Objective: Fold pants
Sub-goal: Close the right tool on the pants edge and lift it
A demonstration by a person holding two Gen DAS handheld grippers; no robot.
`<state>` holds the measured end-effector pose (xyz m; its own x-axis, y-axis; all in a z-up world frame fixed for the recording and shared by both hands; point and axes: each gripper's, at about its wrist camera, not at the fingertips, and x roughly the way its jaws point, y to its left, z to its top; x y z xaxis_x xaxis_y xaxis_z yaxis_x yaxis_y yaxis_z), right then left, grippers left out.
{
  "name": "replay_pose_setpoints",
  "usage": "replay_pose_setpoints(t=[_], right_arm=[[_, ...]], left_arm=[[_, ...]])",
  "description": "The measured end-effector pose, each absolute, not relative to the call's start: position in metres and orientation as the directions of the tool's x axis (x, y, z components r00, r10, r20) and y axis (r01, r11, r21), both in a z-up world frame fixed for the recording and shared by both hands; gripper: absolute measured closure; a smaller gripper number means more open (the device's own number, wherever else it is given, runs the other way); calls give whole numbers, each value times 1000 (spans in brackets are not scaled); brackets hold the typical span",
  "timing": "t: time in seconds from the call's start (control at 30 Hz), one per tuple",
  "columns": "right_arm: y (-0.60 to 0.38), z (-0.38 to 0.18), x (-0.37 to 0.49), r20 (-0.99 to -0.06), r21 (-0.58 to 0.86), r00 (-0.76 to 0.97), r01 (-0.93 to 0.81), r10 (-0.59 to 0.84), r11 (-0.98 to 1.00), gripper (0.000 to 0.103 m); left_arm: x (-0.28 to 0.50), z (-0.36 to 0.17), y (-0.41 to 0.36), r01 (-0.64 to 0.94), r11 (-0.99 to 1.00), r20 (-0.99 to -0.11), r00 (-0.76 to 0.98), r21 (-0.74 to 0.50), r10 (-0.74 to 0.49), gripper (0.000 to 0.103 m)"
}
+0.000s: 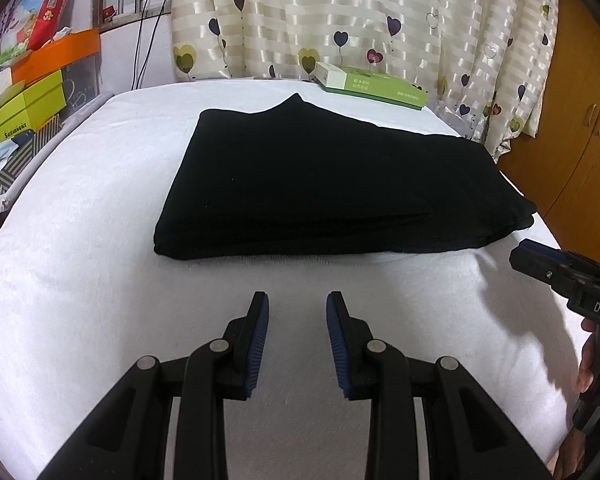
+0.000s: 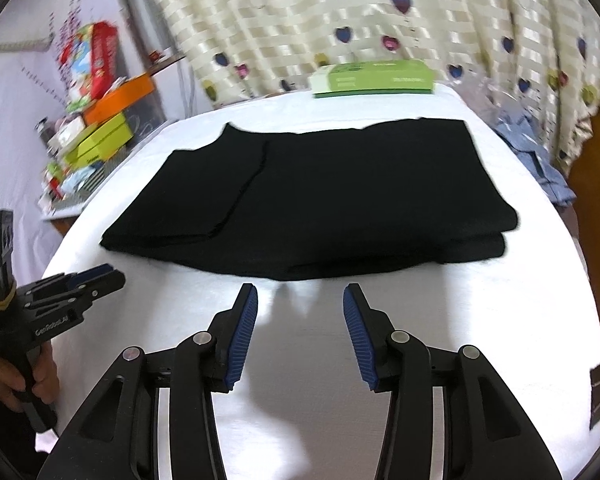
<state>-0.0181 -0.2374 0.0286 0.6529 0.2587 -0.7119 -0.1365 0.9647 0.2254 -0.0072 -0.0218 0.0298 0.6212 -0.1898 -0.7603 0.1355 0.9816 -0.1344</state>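
The black pants (image 1: pixel 332 184) lie folded into a thick, roughly rectangular stack on the white worktop (image 1: pixel 80 280), at about twelve o'clock from both grippers, with a green box (image 1: pixel 372 86) further back near the curtain (image 1: pixel 340 12). Judging by the layered near edge, the folding looks close to finished, so the step in hand is probably a last fold or a tidy-up, and doing it well means taking hold of all the layers at a corner together, lifting low, and laying the edges flush so that the stack does not slide apart (the loose flap showing at ten o'clock in the right wrist view is the likeliest part to slip). The left gripper (image 1: pixel 297 300) hovers just short of the near edge of the stack, level and pointing straight at it, its blue-padded fingers (image 1: pixel 260 340) apart and holding nothing. The right gripper (image 2: pixel 300 292) sits a little closer to the fabric, also aimed at twelve o'clock, its fingers (image 2: pixel 244 332) likewise spread wide and empty. Each tool shows in the other's view, the right at three o'clock and the left at nine o'clock, so the two stand side by side before the pants, neither touching the cloth.
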Motion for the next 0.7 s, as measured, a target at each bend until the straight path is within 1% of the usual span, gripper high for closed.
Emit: replay_pose_setpoints(t=[0.03, 0.07, 0.4, 0.57, 0.7], right_arm=[[-243, 28, -17, -711, 236, 655, -119, 255, 964, 50], [-248, 28, -17, -710, 247, 656, -107, 255, 963, 49], [-296, 18, -2, -721, 373, 645, 53, 253, 926, 48], [-314, 13, 9, -683, 496, 656, 94, 321, 863, 48], [-331, 8, 16, -638, 616, 677, 162, 368, 770, 48]], left_arm=[[-7, 31, -23, 138, 982, -758, 623, -133, -190, 71], [-6, 31, -24, 139, 982, -756, 626, -130, -189, 71], [11, 43, -32, 161, 981, -734, 653, -106, -187, 71], [28, 50, -35, 159, 984, -719, 673, -85, -171, 71], [42, 51, -37, 153, 986, -714, 682, -70, -157, 71]])
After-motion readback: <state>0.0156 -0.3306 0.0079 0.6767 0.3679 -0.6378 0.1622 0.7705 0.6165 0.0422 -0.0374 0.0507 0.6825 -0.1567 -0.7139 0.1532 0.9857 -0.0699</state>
